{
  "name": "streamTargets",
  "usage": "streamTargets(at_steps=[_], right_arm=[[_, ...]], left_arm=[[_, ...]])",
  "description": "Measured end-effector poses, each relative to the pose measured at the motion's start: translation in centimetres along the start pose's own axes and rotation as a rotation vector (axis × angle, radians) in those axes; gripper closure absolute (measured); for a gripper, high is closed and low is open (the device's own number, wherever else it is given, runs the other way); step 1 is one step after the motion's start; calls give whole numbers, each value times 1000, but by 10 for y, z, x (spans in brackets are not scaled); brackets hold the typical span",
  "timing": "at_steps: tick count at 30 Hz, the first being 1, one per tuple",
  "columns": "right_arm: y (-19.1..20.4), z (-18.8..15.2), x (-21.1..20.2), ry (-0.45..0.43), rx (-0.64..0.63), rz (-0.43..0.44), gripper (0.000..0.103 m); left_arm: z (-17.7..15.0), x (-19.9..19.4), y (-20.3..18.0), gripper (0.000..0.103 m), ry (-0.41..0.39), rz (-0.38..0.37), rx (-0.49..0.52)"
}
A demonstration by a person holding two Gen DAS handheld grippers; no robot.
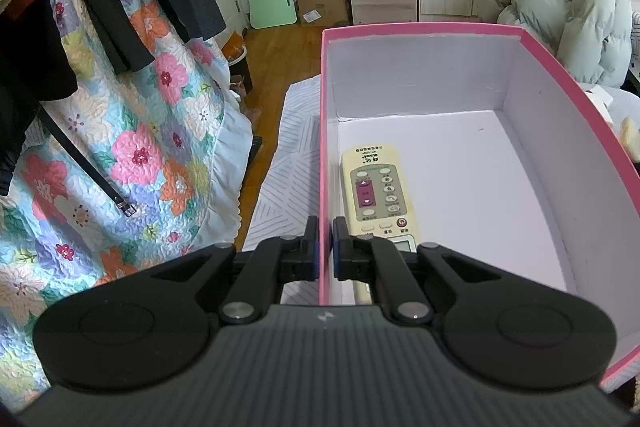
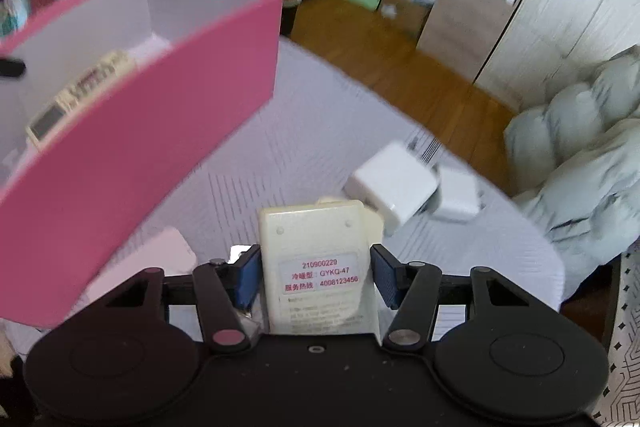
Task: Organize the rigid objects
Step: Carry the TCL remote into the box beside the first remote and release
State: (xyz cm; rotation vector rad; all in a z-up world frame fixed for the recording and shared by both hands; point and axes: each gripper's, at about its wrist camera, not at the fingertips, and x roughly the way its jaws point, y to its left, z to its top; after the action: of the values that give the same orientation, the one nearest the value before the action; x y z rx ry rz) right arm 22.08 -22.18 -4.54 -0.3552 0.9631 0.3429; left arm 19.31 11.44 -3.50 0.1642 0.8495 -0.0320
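Bedroom scene, with everything sitting on a grey striped bed (image 2: 304,155). Left gripper (image 1: 326,247) is clenched on the side wall of the pink box (image 1: 560,83), one finger inside and one outside. One remote (image 1: 378,195) already lies in the box along that wall. Right gripper (image 2: 316,273) is grasping a second remote (image 2: 316,259) label side up, long axis pointing straight out from the fingers. The box sits up and to its left, so the drop looks like a leftward swing. Two white chargers (image 2: 400,183) wait near the bed's far edge.
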Motion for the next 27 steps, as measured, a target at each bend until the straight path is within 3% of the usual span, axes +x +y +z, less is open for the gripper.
streamTargets(at_steps=[7,16,20,24,27], right_arm=[[-3,-11,-59,-144,71,-70,42],[-1,-10,-108,-294,127,-96,42],[2,3,-130,-371,139,-24,42],[15,18,-144,-491,124,106,42],[31,34,-133,-481,95,251,42]], left_arm=[[0,-1,2,98,1,-6,-5],[-2,-2,5,99,-9,-12,-24],[-2,-1,5,99,-9,-11,-23],[-4,-1,4,99,-8,-13,-17],[-4,-1,-1,99,-11,-10,-13]])
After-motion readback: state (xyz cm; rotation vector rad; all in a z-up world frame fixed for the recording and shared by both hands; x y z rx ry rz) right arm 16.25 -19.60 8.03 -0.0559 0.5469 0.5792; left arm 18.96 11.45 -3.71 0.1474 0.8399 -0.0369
